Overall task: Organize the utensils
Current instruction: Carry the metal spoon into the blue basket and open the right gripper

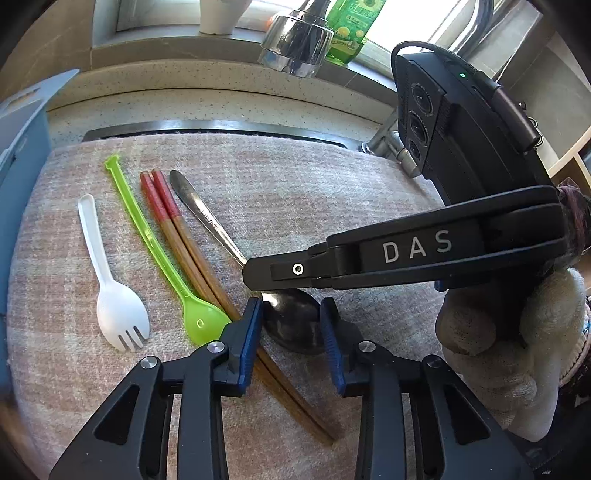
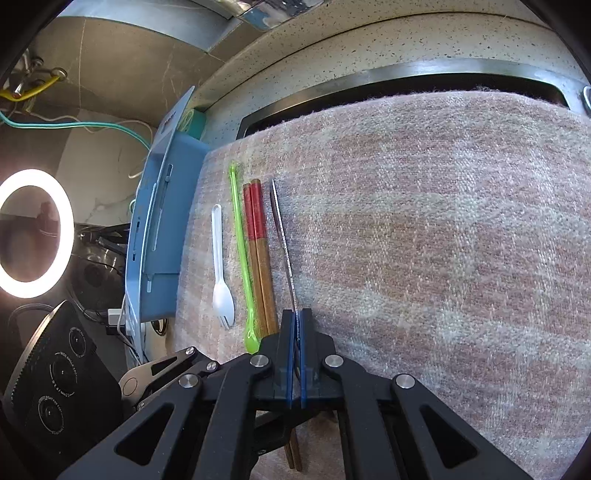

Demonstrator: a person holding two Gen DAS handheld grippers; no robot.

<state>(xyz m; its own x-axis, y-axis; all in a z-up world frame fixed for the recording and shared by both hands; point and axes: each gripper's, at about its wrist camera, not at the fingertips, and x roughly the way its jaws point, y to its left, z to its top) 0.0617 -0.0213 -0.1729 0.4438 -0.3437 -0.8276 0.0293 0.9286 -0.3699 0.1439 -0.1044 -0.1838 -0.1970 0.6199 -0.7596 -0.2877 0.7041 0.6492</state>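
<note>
On a pinkish woven mat (image 1: 295, 192) lie, side by side, a white plastic spork (image 1: 110, 291), a green plastic spoon (image 1: 162, 258), a pair of red-tipped wooden chopsticks (image 1: 184, 251) and a metal spoon (image 1: 221, 236). My left gripper (image 1: 291, 314) is open, its blue pads either side of the metal spoon's bowl (image 1: 295, 325). My right gripper (image 2: 296, 325) is shut on the metal spoon (image 2: 282, 236) near its neck, and reaches across in the left wrist view (image 1: 258, 275). The spork (image 2: 222, 277), green spoon (image 2: 242, 258) and chopsticks (image 2: 260, 258) lie left of it.
A blue plastic rack (image 2: 159, 229) stands at the mat's left edge. A chrome faucet head (image 1: 295, 40) hangs over the back, with a green bottle (image 1: 351, 29) on the sill. The sink rim (image 2: 406, 74) runs behind the mat. A ring light (image 2: 33, 232) glows far left.
</note>
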